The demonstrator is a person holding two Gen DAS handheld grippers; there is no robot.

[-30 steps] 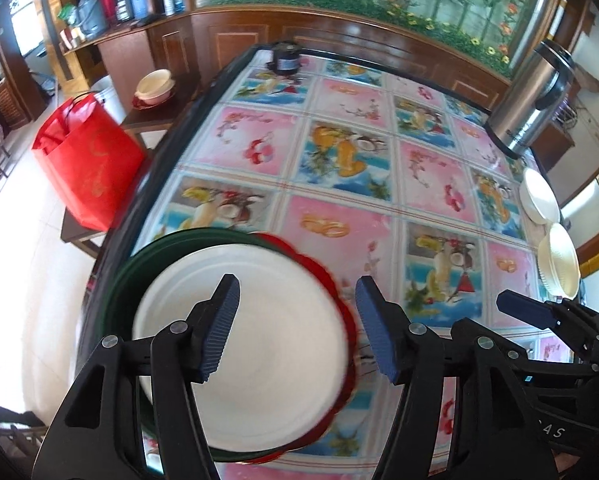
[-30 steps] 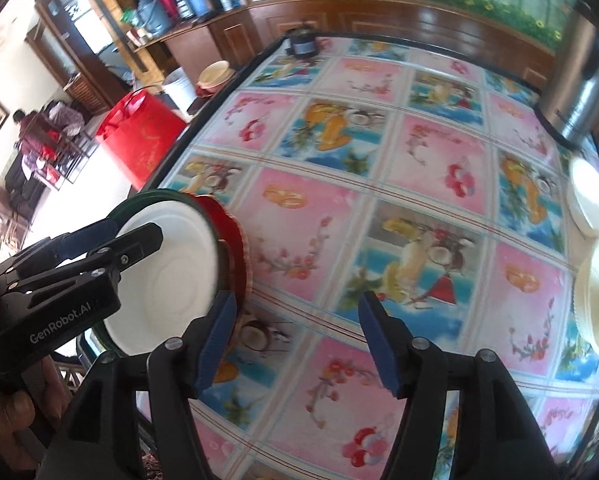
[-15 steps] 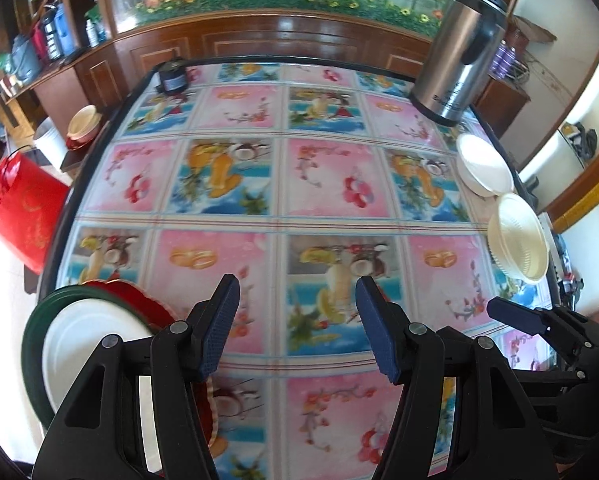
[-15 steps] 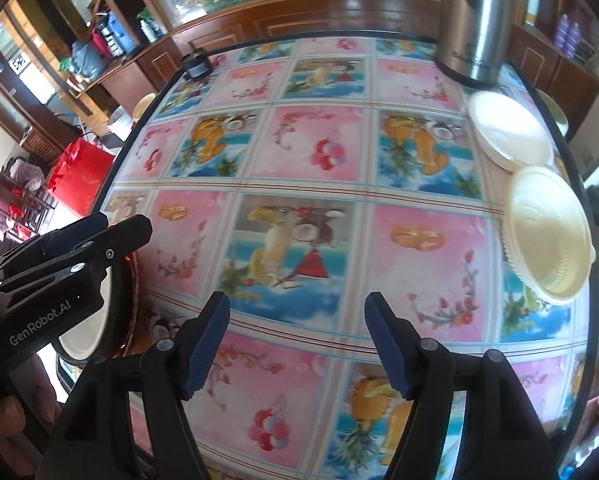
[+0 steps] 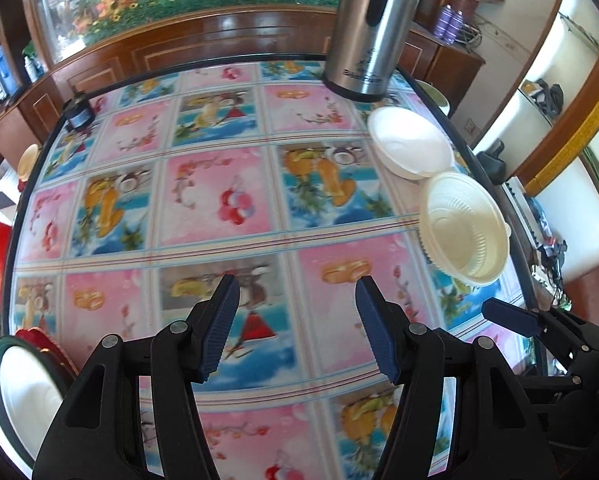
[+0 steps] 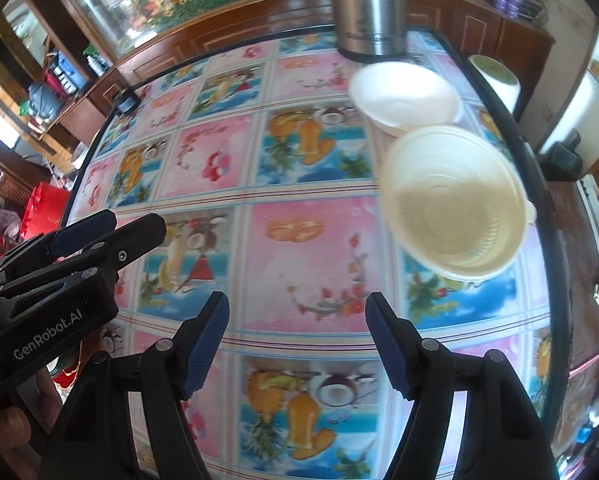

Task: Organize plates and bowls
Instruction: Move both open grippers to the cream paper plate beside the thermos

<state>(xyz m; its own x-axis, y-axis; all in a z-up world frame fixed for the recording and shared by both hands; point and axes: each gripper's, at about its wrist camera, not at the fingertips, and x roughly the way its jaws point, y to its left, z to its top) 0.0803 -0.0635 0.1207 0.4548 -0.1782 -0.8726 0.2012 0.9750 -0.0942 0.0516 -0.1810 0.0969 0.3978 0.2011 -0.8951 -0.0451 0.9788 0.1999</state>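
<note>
Both views swung off the stacked white plate (image 5: 27, 396) toward the cream ribbed plastic bowl (image 6: 455, 204); left hand-held gripper (image 5: 297, 328) and right hand-held gripper (image 6: 297, 344) both released, empty — bowls next.

table centre (image 5: 227, 208): open | right edge: cream bowl (image 6: 455, 204), white bowl (image 6: 405, 96), steel flask (image 5: 365, 28) behind
</note>
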